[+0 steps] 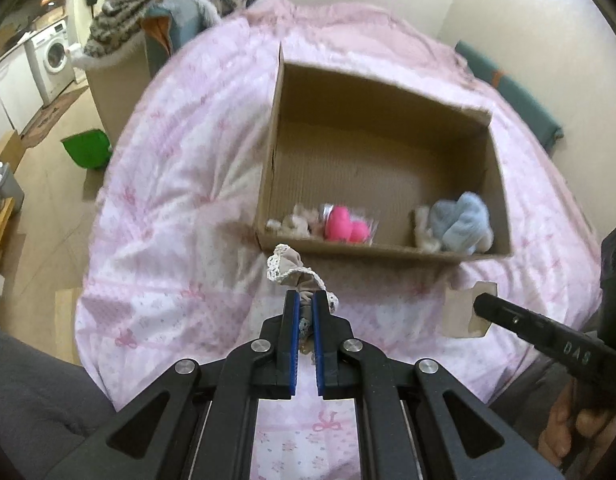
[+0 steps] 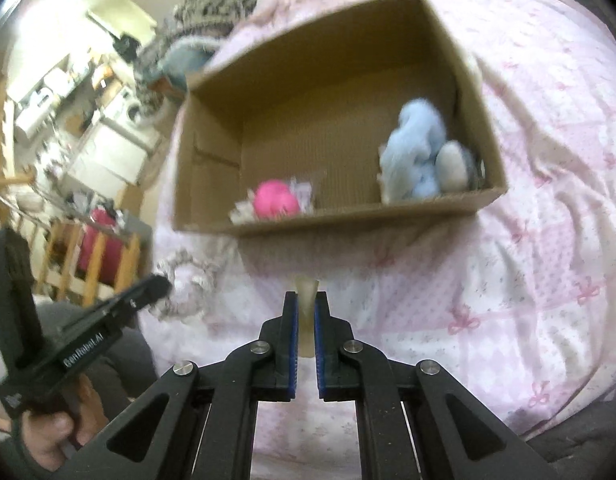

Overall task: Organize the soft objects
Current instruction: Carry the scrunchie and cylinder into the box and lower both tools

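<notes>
while both claws hang over the bed, this is how things stand:

left claw: the left claw (image 1: 306,296) is pinched tight on a grey scrunchie with a cream lace edge (image 1: 290,270); the ruffle sticks out past the fingertips, just short of the box's near wall.

right claw: the right claw (image 2: 306,298) is clamped on a small pale beige soft piece (image 2: 306,308), seen edge-on between the blue pads; from the left view it shows as a flat beige tab at the claw tip (image 1: 467,312). i cannot tell what it is.

box: an open cardboard box (image 1: 387,250) sits on the pink bow-print bedspread (image 1: 180,208), beyond both claws.

inside the box: a pink heart-shaped toy (image 1: 343,229) and a cream fluffy item (image 1: 294,222) lie near the front left; a light blue plush (image 1: 461,220) sits in the front right corner.

person: a hand (image 2: 48,436) grips the left claw's handle.
</notes>
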`<state>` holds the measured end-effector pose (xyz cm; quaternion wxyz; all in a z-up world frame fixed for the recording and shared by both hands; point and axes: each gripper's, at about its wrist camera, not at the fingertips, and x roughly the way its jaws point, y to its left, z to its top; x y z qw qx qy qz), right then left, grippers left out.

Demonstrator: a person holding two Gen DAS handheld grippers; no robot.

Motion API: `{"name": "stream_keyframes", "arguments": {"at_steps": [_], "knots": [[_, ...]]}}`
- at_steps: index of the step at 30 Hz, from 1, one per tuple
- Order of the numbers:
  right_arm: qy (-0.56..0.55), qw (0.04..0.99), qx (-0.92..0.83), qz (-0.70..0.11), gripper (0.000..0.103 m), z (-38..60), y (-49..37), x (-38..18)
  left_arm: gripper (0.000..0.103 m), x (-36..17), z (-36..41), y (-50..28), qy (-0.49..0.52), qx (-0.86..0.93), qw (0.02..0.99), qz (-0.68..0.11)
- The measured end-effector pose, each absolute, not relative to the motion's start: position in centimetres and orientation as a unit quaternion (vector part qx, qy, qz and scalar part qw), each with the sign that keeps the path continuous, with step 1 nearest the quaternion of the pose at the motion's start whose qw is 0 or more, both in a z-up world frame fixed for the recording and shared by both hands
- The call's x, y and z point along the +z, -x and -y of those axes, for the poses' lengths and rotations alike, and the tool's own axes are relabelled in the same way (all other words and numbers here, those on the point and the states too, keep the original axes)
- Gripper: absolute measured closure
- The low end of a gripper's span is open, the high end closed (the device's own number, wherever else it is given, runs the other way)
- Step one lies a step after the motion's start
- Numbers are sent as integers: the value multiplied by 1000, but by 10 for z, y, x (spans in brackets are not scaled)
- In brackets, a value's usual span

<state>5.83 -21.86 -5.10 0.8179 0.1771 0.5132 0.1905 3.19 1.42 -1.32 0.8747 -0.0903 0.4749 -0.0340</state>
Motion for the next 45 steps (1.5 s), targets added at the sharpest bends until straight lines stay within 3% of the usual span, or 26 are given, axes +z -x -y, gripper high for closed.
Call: {"name": "stream_keyframes", "arguments": {"at_steps": [7, 15, 27, 34, 45], "knots": [[-210, 836, 201, -465, 94, 229, -66, -14, 97, 38, -12, -31, 61, -52, 908, -412], [-181, 856, 202, -440, 94, 228, -95, 19, 97, 61, -7, -67, 42, -64, 916, -394], [-161, 866, 182, -436, 94, 226, -129, -11, 97, 22, 3, -131, 23, -67, 910, -407], [-174, 852, 165, -466, 94, 230, -135, -40, 97, -17, 11, -143, 19, -72, 898, -433], [-140, 846, 171, -485, 94, 213, -139, -50, 97, -28, 13, -142, 29, -78, 893, -443]]}}
